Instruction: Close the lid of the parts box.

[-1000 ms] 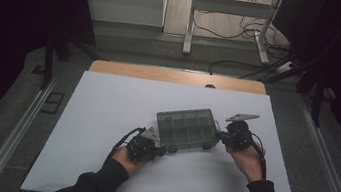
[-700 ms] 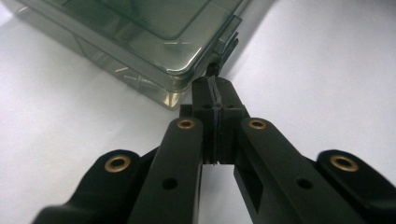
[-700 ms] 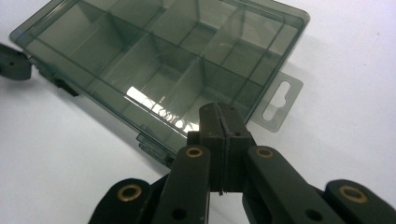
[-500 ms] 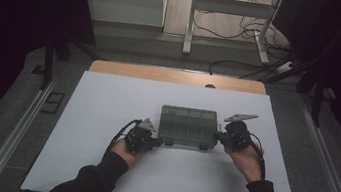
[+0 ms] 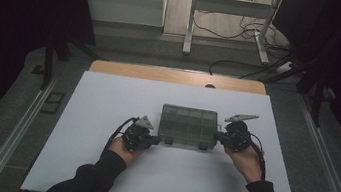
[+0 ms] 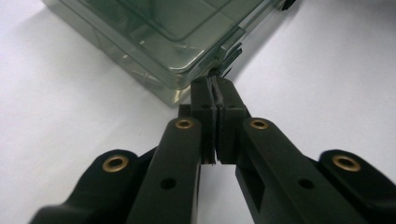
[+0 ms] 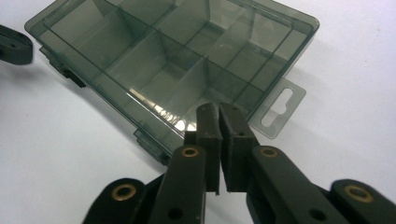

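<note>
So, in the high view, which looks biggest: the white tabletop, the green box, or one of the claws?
1. White tabletop.
2. Green box.
3. Left claw and right claw, which look about alike, so no ranking between them.

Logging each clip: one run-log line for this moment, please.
object: lidded compartment box flat on white table | left tool: shut, at box latch | right tool: shut, at box edge

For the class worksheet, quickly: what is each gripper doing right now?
Left gripper: shut, empty, tips at the compartment box.
Right gripper: shut, empty, at the box's edge.
</note>
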`<state>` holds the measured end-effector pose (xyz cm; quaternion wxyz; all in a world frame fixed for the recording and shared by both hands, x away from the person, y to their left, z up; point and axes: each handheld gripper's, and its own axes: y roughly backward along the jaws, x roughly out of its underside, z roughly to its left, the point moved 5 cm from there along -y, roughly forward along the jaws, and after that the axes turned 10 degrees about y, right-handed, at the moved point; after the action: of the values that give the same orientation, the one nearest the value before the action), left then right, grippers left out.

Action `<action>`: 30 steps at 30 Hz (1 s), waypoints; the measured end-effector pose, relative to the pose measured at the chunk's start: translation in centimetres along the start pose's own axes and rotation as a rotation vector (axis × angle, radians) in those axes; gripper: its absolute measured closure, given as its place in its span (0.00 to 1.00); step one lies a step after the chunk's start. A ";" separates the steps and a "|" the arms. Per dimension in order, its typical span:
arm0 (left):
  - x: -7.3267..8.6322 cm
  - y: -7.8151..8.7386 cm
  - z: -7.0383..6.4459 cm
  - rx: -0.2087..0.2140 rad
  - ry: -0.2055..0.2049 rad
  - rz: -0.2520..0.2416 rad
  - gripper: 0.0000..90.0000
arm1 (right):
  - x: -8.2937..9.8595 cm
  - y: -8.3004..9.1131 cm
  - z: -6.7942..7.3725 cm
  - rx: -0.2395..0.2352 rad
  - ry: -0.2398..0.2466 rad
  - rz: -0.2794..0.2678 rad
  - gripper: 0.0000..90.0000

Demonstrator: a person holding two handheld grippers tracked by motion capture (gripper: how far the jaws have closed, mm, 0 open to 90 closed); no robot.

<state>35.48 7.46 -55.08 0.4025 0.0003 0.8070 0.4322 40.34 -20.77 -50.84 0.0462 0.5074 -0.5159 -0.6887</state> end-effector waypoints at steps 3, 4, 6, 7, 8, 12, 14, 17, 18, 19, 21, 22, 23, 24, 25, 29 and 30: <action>0.0 1.0 0.2 0.009 0.009 -0.004 0.95 | -0.1 0.5 0.0 0.012 -0.005 -0.014 0.91; -0.1 1.3 0.2 0.016 0.015 -0.007 0.95 | -0.1 0.7 0.1 0.014 -0.012 -0.018 0.90; -0.1 2.0 0.3 0.018 0.014 -0.009 0.92 | -0.2 1.0 0.2 0.023 -0.009 -0.032 0.87; -0.1 2.3 0.3 0.022 0.019 -0.012 0.91 | -0.2 1.2 0.3 0.026 -0.011 -0.035 0.86; -0.1 2.6 0.3 0.023 0.018 -0.006 0.90 | -0.2 1.3 0.4 0.030 -0.007 -0.037 0.84; 0.1 3.4 0.6 -0.002 0.005 0.008 0.82 | 0.0 1.8 0.8 0.050 0.014 -0.048 0.78; 0.2 3.7 0.8 -0.012 0.009 0.010 0.79 | 0.1 2.1 1.0 0.057 0.019 -0.052 0.75; 0.3 4.2 1.0 -0.014 0.024 -0.003 0.72 | 0.4 2.6 1.2 0.059 0.018 -0.070 0.71; 0.3 4.4 1.1 -0.017 0.023 -0.003 0.70 | 0.4 2.8 1.4 0.058 0.016 -0.073 0.70; 0.3 4.5 1.1 -0.019 0.027 -0.008 0.68 | 0.5 2.9 1.5 0.058 0.018 -0.076 0.68; 0.4 4.8 1.0 -0.020 0.030 -0.010 0.64 | 0.7 3.1 1.6 0.058 0.022 -0.079 0.66; 0.4 4.9 1.0 -0.018 0.034 -0.014 0.63 | 0.7 3.2 1.7 0.057 0.021 -0.080 0.65; 0.6 5.0 1.0 -0.021 0.030 -0.013 0.61 | 0.8 3.3 1.8 0.057 0.022 -0.080 0.64; 0.7 5.2 0.9 -0.022 0.028 -0.012 0.59 | 0.9 3.4 1.9 0.059 0.026 -0.086 0.63; 0.8 5.4 0.9 -0.022 0.030 -0.015 0.57 | 1.0 3.5 2.0 0.057 0.028 -0.092 0.61; 1.2 6.2 0.9 -0.022 0.035 -0.032 0.52 | 1.3 3.9 2.2 0.059 0.028 -0.102 0.57; 1.4 6.4 0.9 -0.023 0.040 -0.040 0.50 | 1.5 4.0 2.3 0.061 0.027 -0.105 0.56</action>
<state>32.92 12.61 -51.76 0.3950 -0.0292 0.8096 0.4331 36.10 -21.96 -48.86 0.0016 0.5444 -0.5085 -0.6672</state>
